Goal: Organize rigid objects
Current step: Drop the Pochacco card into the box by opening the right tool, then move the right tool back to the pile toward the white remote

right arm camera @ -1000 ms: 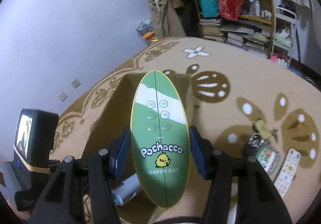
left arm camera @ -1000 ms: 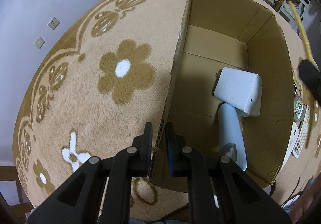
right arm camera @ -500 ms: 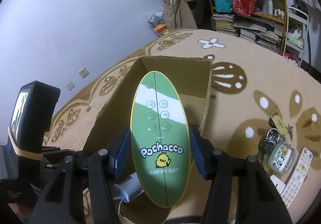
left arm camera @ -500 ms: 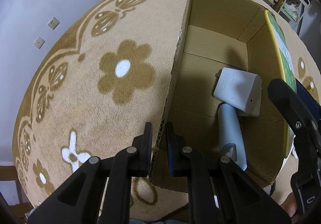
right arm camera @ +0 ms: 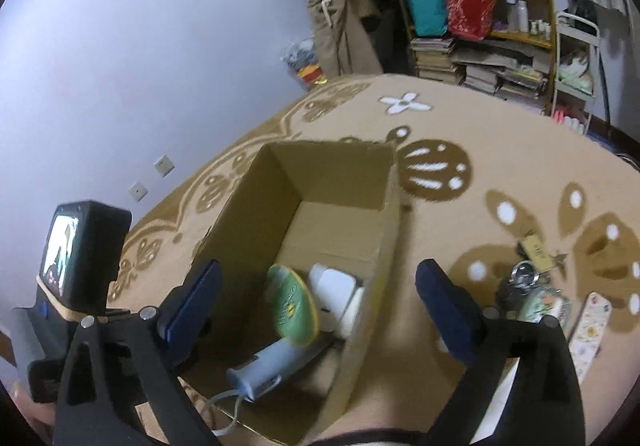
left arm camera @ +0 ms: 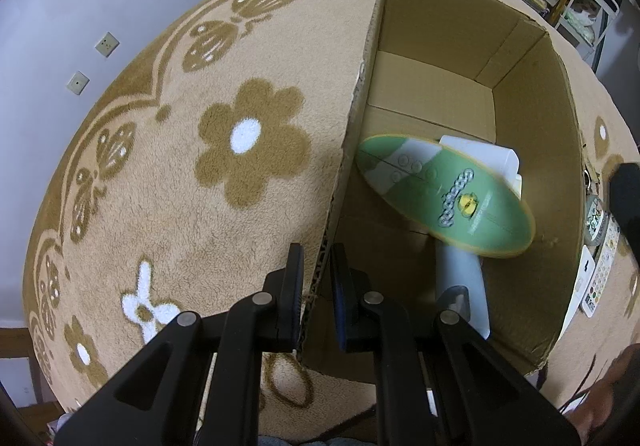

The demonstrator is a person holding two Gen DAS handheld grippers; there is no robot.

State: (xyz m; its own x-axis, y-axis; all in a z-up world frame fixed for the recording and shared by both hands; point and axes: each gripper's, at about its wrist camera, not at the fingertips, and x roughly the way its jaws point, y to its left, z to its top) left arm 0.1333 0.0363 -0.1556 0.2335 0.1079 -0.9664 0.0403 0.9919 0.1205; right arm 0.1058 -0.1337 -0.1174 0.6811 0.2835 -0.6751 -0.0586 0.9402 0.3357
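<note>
While the left gripper (left arm camera: 316, 286) is clamping the brown cardboard box's (left arm camera: 440, 18) near-left wall, the right gripper (right arm camera: 316, 310) has just been opening — empty — and the stiff, light, slick green oval board (left arm camera: 444, 194) is dropping inside, near that wall; grip its narrow edges.

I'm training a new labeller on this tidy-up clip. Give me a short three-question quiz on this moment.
1. True or false: the left gripper is clamped on the cardboard box wall.
2. The green oval board is: A) between the right gripper's fingers, B) inside the box, C) on the carpet.
3. Name one item lying on the carpet outside the box.

Key:
1. True.
2. B; the right gripper's fingers have just been opening and nothing is between them.
3. The keys, or the remote control.
</note>
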